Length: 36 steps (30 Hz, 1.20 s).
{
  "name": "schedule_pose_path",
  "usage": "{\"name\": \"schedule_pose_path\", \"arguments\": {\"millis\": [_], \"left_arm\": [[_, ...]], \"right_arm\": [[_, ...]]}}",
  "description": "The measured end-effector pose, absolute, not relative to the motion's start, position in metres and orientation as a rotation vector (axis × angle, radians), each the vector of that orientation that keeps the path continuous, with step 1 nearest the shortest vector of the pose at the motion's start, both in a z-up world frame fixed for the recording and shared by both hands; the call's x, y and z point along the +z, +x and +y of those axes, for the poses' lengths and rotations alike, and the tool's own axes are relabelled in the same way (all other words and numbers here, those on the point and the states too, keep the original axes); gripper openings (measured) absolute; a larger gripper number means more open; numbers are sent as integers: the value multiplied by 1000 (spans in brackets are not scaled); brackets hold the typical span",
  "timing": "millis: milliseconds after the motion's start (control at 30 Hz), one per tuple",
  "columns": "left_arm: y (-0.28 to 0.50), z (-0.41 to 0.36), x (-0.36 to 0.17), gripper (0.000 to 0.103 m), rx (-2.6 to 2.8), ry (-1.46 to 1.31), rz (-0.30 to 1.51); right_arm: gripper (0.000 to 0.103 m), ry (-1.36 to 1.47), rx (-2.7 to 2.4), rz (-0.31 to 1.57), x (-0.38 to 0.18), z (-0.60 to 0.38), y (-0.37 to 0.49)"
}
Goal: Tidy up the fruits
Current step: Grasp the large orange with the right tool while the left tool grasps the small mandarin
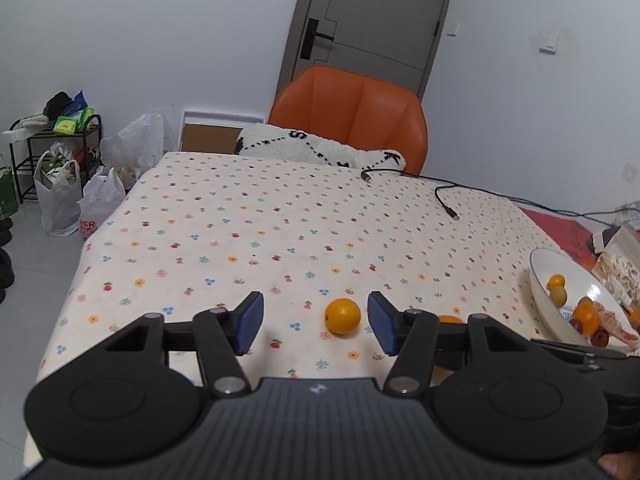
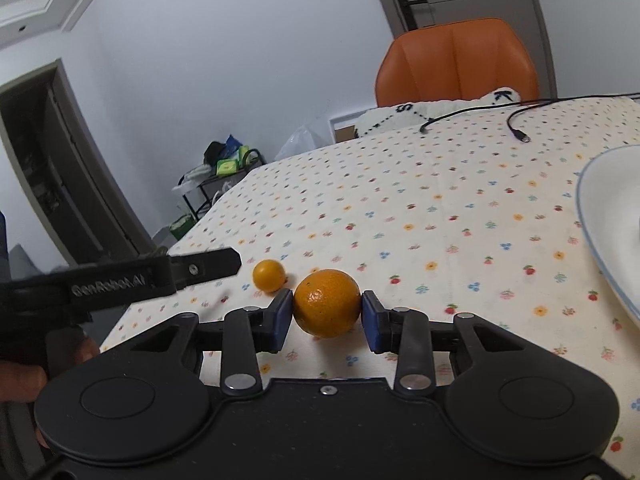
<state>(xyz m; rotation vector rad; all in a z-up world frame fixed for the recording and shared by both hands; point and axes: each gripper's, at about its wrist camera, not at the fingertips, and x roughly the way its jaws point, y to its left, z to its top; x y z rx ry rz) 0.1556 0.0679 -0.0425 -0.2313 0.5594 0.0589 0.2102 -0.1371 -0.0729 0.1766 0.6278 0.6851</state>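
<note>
We already have several fruits in the white bowl. Our right gripper pinches the big orange just above the worktop; our left gripper fingers stand spread near the small orange, not yet bowled.
</note>
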Motion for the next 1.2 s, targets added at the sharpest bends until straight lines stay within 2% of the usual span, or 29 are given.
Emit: {"name": "schedule_pose_path", "arguments": {"millis": [233,400,600,1200], "left_arm": [[169,59,-48,52,51,-199,584],[178,55,-54,44,47,-191,609],[185,52,-61,21,62,-192,647],[155,26,-26,21,60,-174,574]], "right_arm": [[35,211,667,612,-71,-148,212],[35,222,656,604,-71,-152,213],[35,238,662,593,-70,-156,212],[35,314,615,509,-53,-197,189]]}}
